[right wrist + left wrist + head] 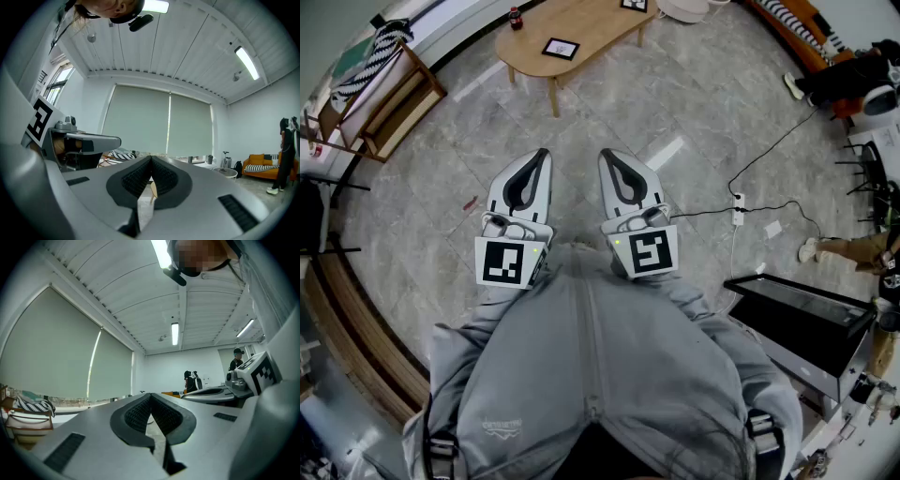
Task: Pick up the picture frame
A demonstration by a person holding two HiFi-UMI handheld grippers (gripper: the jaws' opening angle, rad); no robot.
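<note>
Stone floor [694, 94], wooden table [600, 23] well ahead; picture frame [561, 48] flat on it, nearer left gripper [539, 161] than right gripper [609, 161]; both pressed together, empty.

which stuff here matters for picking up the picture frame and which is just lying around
For the job: picture frame, wooden table under it, left gripper, right gripper, both shut, empty.
Lying about: bottle, power strip, wooden chair.
</note>
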